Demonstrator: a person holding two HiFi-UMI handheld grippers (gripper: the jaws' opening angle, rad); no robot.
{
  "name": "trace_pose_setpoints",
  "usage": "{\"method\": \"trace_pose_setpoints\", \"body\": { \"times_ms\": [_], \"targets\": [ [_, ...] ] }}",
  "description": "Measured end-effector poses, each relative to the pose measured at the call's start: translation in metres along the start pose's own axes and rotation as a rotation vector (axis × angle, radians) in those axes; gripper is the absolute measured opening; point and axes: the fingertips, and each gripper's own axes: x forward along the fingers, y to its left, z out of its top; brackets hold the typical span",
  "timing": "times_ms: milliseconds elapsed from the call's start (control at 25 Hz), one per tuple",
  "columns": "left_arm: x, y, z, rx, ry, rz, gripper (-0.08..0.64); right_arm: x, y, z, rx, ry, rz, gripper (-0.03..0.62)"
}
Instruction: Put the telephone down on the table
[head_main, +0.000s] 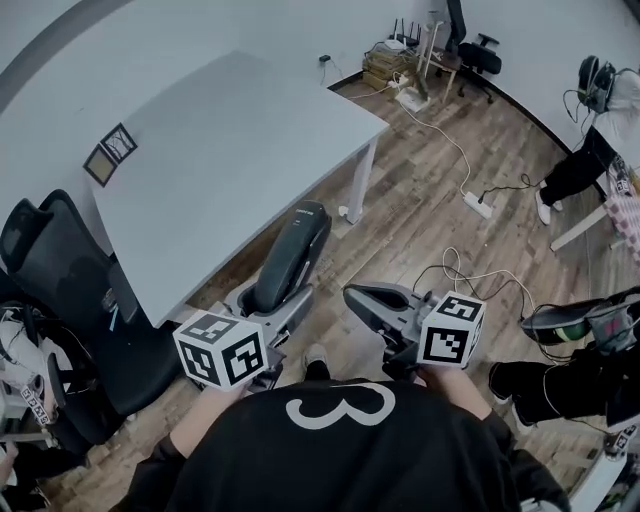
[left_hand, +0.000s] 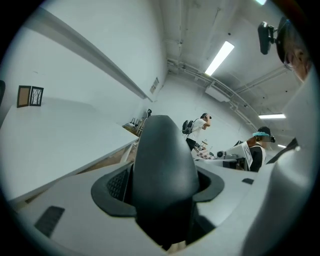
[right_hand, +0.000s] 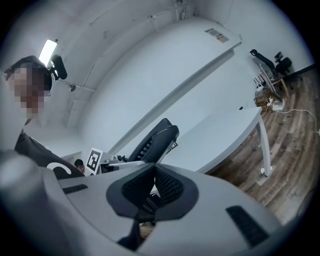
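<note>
A black telephone handset (head_main: 295, 250) stands nearly upright between the jaws of my left gripper (head_main: 275, 300), which is shut on its lower part. It hangs in the air just off the near edge of the white table (head_main: 230, 150). In the left gripper view the telephone (left_hand: 162, 170) fills the middle between the pads, with the table (left_hand: 60, 135) to its left. My right gripper (head_main: 368, 300) is to the right of the phone, over the wooden floor. Its pads (right_hand: 167, 187) meet with nothing between them.
A small framed picture (head_main: 110, 155) lies on the table's left part. A black office chair (head_main: 60, 270) stands at the table's left end. A power strip (head_main: 478, 205) and cables lie on the floor. People are at the right edge (head_main: 600, 140).
</note>
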Motion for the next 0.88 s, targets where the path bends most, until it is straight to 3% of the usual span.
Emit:
{"method": "trace_pose_setpoints", "body": {
  "times_ms": [400, 640, 880],
  "targets": [
    [0.038, 0.108, 0.071, -0.036, -0.044, 0.014, 0.289, 0.103, -0.054, 0.064, -0.017, 0.042, 0.006, 0.011],
    [0.039, 0.141, 0.072, -0.1, -0.066, 0.054, 0.288, 0.13, -0.071, 0.069, -0.003, 0.094, 0.01, 0.01],
    [0.039, 0.173, 0.079, -0.112, -0.084, 0.133, 0.288, 0.166, -0.088, 0.077, -0.008, 0.132, 0.08, 0.011]
  ]
}}
